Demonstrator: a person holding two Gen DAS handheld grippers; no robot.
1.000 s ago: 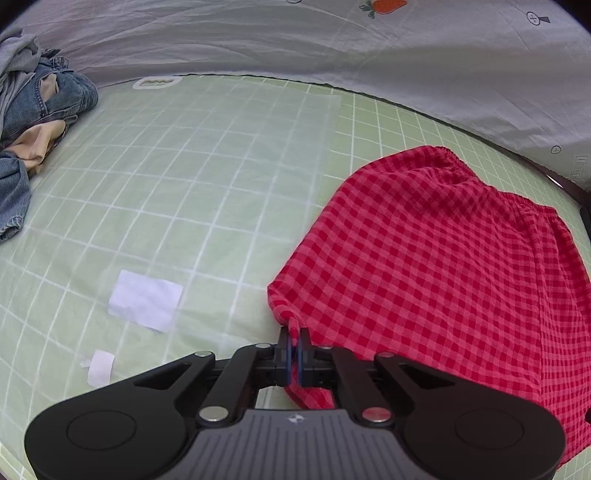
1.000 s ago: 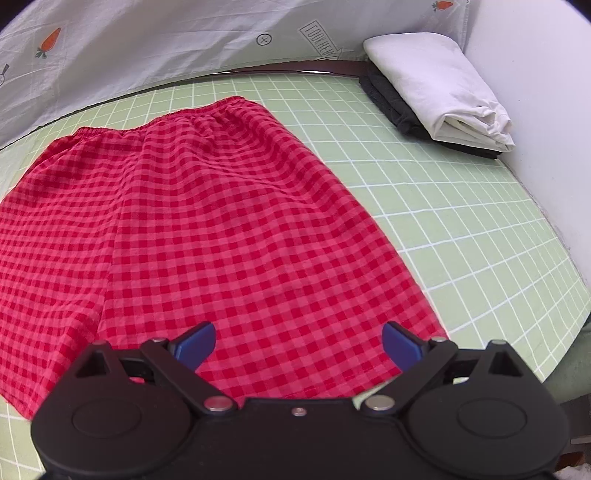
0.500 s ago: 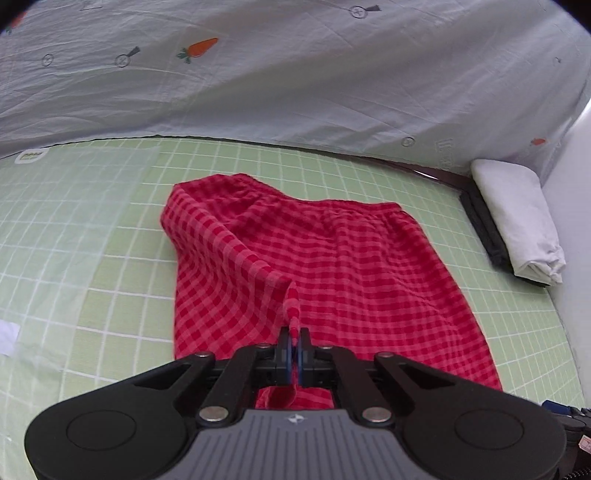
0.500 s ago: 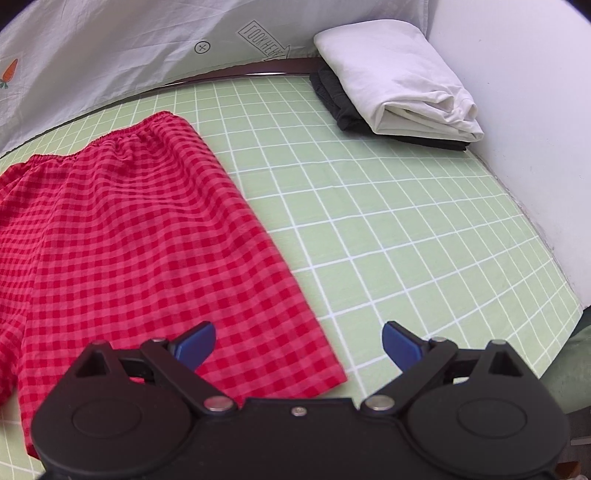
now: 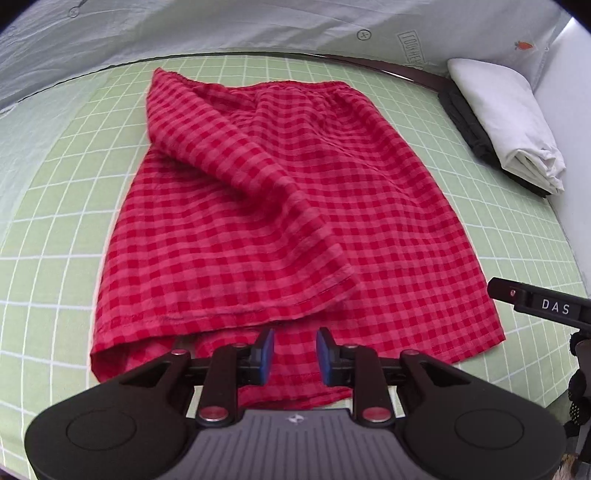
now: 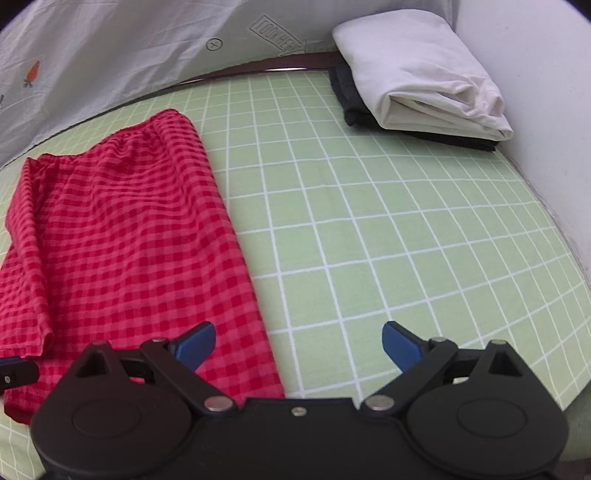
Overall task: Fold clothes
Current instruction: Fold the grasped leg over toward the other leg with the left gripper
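Observation:
Red checked shorts (image 5: 280,206) lie on the green grid mat, one leg folded over the other, waistband at the far side. My left gripper (image 5: 293,354) is open just over the near hem and holds nothing. In the right wrist view the shorts (image 6: 122,236) lie at the left. My right gripper (image 6: 299,341) is wide open and empty, its left finger over the shorts' right edge, its right finger over bare mat.
A folded white cloth (image 6: 417,70) sits on a folded dark garment (image 6: 351,107) at the far right corner by the white wall. A grey printed sheet (image 5: 221,26) hangs behind the mat. The right gripper's body (image 5: 543,306) shows at the right edge.
My left gripper carried the shorts' left leg across to the right, laid it over the other leg, and opened. My right gripper drifted right, staying open.

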